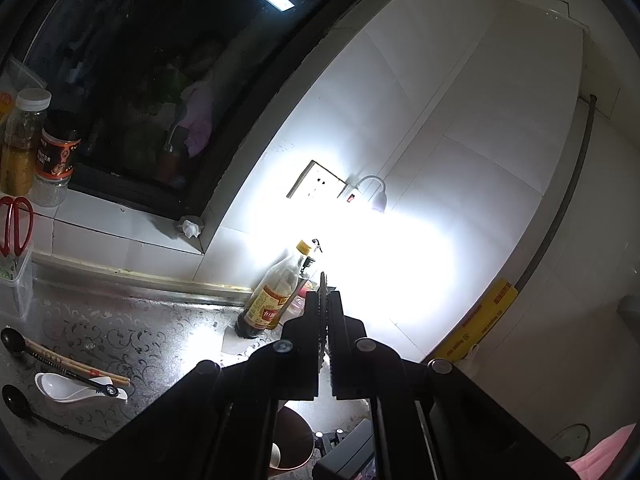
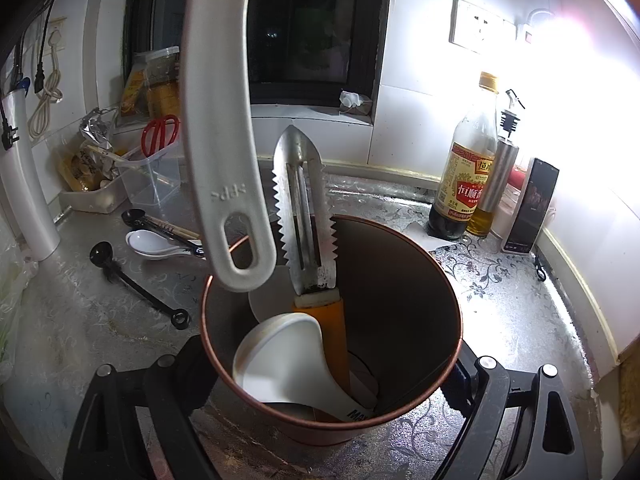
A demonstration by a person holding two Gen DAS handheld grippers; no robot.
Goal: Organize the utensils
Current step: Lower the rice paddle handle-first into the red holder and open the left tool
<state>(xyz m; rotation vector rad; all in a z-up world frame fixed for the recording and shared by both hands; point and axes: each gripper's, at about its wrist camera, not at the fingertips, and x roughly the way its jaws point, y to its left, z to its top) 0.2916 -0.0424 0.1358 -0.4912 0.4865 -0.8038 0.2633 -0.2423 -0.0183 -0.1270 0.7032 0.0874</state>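
with the right tongs (image 2: pixel 328 384) clamped round the brown holder (image 2: pixel 416 280), the clenched, empty left tongs (image 1: pixel 325 304) should open over the black spoon (image 1: pixel 10 338) (far left on the counter (image 1: pixel 160 332)).

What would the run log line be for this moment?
left gripper: shut, empty | right gripper: clamped on copper-rimmed brown utensil cup | black measuring spoons: on counter

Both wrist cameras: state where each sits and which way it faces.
Left wrist: rides the left gripper, jaws shut, aimed nearly level at the white tiled wall and dark window.
Right wrist: rides the right gripper, tilted down into the copper-rimmed holder, which sits between its jaws.
Shared: vinegar bottle, red scissors, white spoon on the counter.
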